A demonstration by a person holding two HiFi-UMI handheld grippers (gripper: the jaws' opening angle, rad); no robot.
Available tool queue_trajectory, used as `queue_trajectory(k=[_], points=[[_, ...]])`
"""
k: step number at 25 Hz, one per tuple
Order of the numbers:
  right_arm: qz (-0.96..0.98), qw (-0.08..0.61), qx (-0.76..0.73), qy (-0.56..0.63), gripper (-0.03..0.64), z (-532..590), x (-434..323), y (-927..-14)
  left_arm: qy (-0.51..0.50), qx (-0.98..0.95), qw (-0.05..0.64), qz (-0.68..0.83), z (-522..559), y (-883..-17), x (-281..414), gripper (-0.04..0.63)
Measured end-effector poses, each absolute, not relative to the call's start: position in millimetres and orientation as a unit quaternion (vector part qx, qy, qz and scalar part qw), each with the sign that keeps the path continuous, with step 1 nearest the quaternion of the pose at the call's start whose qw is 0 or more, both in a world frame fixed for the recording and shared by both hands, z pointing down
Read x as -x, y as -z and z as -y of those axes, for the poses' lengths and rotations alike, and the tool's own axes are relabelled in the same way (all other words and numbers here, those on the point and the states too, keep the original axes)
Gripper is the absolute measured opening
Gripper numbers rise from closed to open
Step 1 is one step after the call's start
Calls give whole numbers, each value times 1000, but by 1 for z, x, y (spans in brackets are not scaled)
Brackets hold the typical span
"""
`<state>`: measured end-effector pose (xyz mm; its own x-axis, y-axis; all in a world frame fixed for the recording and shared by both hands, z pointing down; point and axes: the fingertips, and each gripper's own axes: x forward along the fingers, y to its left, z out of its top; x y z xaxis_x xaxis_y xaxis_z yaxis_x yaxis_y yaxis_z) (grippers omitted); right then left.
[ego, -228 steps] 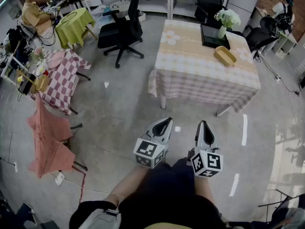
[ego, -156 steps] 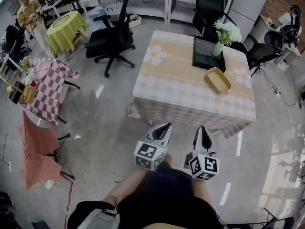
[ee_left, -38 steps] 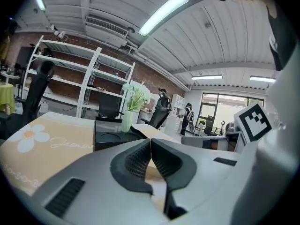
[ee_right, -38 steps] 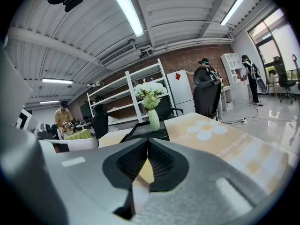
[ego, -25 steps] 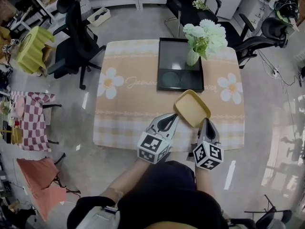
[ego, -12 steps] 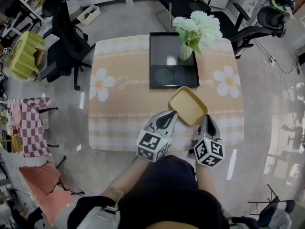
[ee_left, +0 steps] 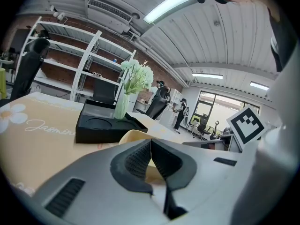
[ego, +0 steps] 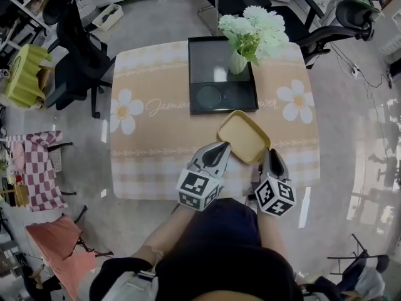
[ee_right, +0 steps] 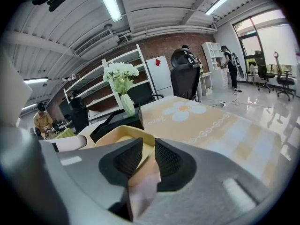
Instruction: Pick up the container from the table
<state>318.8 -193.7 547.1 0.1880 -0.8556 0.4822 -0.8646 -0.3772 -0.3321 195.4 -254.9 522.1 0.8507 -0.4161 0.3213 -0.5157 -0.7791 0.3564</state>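
- The shallow yellow rectangular plastic container (ego: 243, 135) is set near the table's front edge, just ahead of both grippers; its long axis is slanted from far left to near right.
- The right gripper (ego: 269, 154) is placed nearer, at the near right corner; its jaws have just been opening to a narrow gap; nothing is clamped.
- The left gripper (ego: 222, 147) is closed and empty.
- A peach flowered tablecloth (ego: 156, 137) is spread flat; a black tray (ego: 220, 83) is set just behind.
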Motion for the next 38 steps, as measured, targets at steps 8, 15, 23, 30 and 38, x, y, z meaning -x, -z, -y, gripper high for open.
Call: queue_trajectory(k=[8, 15, 23, 30, 38], points=[[549, 14, -762, -343, 132, 198, -318, -566, -114, -931, 229, 259, 263, -529, -193, 9], [549, 15, -752, -366, 137, 203, -316, -575, -116, -926, 241, 265, 264, -536, -190, 10], [538, 24, -748, -388, 137, 209, -315, -583, -112, -917, 252, 287, 273, -540, -178, 9], [527, 32, -753, -393, 71, 210, -318, -586, -108, -913, 252, 303, 278, -540, -170, 9], [528, 31, -754, -389, 28, 207, -320, -586, -98, -913, 237, 316, 278, -531, -160, 10]])
